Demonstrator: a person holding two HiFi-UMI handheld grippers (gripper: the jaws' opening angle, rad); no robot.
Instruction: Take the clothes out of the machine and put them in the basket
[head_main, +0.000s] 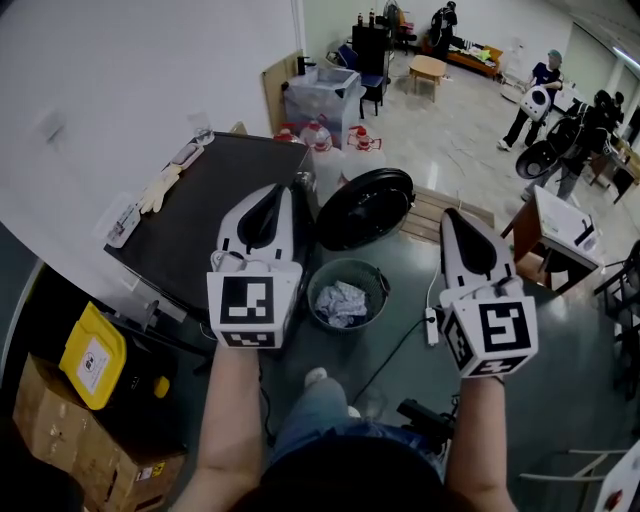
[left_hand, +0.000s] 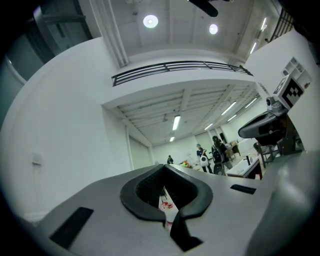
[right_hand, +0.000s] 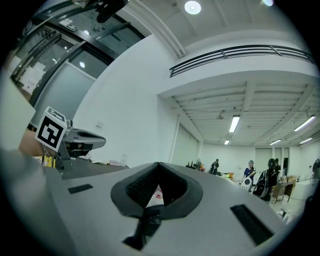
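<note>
The dark-topped machine (head_main: 205, 225) stands at the left, with its round black door (head_main: 365, 205) swung open beside it. On the floor below the door sits a round basket (head_main: 376, 274) holding a crumpled pale cloth (head_main: 342, 301). I hold both grippers up above these, pointing level, and neither touches anything. My left gripper (head_main: 272, 190) (left_hand: 163, 167) is over the machine's front edge, shut and empty. The right gripper (head_main: 452, 213) (right_hand: 159, 165) is right of the basket, also shut and empty. Each gripper view shows the other gripper (left_hand: 265, 127) (right_hand: 75, 137) at its side.
Pale gloves (head_main: 160, 188) lie on the machine's top. A yellow container (head_main: 92, 357) and a cardboard box (head_main: 80, 450) stand at the lower left. A power strip (head_main: 432, 327) and cable lie on the floor, with a wooden pallet (head_main: 425, 215) behind. A table (head_main: 560, 232) and people are at the right.
</note>
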